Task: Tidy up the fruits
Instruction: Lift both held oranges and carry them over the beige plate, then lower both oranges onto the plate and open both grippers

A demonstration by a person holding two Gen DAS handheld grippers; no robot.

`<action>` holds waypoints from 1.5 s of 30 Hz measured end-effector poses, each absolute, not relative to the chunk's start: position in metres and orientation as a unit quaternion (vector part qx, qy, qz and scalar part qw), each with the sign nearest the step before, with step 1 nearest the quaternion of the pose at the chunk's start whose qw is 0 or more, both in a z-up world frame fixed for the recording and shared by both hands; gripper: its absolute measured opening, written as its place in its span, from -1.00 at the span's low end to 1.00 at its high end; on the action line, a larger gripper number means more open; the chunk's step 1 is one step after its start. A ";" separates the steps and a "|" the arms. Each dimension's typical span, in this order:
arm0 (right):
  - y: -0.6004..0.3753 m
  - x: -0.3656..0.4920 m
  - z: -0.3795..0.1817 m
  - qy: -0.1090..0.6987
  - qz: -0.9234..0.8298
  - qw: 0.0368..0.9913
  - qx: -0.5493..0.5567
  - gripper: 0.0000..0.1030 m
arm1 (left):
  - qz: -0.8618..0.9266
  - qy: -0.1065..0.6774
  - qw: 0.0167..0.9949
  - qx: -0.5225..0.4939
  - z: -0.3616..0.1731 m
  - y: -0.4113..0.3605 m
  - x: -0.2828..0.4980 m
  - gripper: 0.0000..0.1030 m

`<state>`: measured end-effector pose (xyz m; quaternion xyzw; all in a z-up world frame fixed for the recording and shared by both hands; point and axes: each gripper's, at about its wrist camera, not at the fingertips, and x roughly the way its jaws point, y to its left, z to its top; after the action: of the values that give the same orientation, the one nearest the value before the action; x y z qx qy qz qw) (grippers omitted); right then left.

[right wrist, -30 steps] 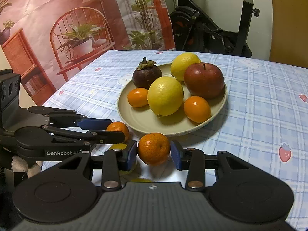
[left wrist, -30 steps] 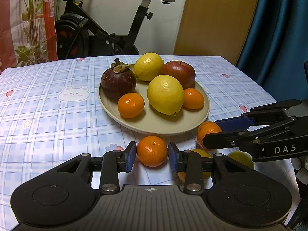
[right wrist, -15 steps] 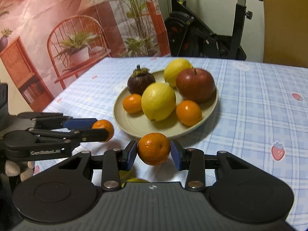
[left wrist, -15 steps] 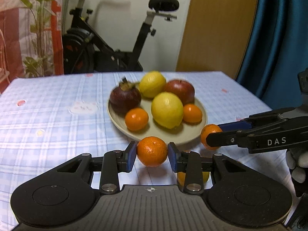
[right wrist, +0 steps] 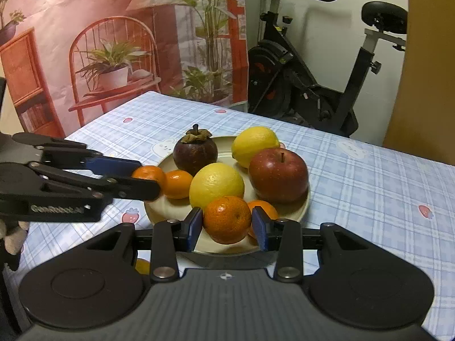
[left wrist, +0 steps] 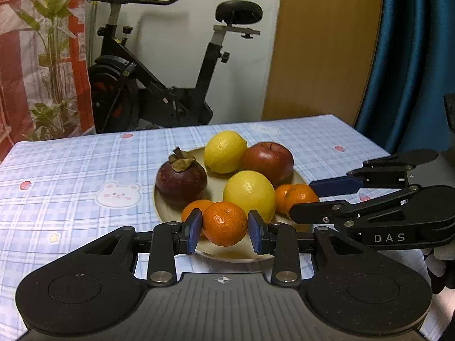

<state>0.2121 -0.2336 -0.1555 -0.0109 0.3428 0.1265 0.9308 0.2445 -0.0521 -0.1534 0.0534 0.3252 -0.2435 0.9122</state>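
The left gripper [left wrist: 224, 228], at lower centre of its own view, is pinched on a mandarin [left wrist: 224, 223], blue pads pressed to the fruit's two sides; the right gripper [right wrist: 227, 224], likewise at lower centre of its view, is clamped on a second mandarin [right wrist: 227, 219] in the same way. Each carried fruit hangs over the near rim of the plate [left wrist: 236, 251], which fills the middle of both frames, so the step in hand looks like carrying the two loose mandarins onto the plate with the rest. In the left view the right gripper reaches in from the right edge with its fruit over the plate's right side; in the right view the left gripper comes in from the left edge with its fruit over the plate's left side. Beyond the held fruit, the plate already carries a front lemon [left wrist: 248, 196] at centre, a mangosteen [left wrist: 181, 180] to the upper left, a back lemon [left wrist: 225, 152] and an apple [left wrist: 268, 163] toward the upper right, plus small mandarins partly hidden behind the held ones. The next move probably calls for lowering each mandarin into bare plate near the front rim and then spreading the jaws; free space is tight, and a round fruit could roll against its neighbours or off the rim. A yellowish-orange fruit [right wrist: 142, 267] shows at lower left of the right view, below the gripper, seemingly not on the plate and not yet dealt with.
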 end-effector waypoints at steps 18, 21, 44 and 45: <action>-0.229 0.227 -0.174 0.356 0.128 0.925 -0.035 -0.21 | -0.228 0.342 0.907 0.086 -0.170 -0.057 0.258 -0.27; -0.229 0.228 -0.176 0.362 0.124 0.923 -0.038 -0.20 | -0.223 0.345 0.907 0.090 -0.171 -0.056 0.259 -0.27; -0.232 0.200 -0.150 0.334 0.115 0.935 -0.037 -0.04 | -0.221 0.322 0.917 0.076 -0.139 -0.045 0.243 -0.08; -0.233 0.197 -0.147 0.331 0.115 0.936 -0.034 -0.04 | -0.222 0.321 0.918 0.074 -0.136 -0.045 0.240 -0.08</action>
<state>0.1968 -0.2326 -0.1474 -0.0339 0.3314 0.1147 0.9359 0.2396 -0.0445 -0.1356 0.0737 0.3211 -0.2224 0.9176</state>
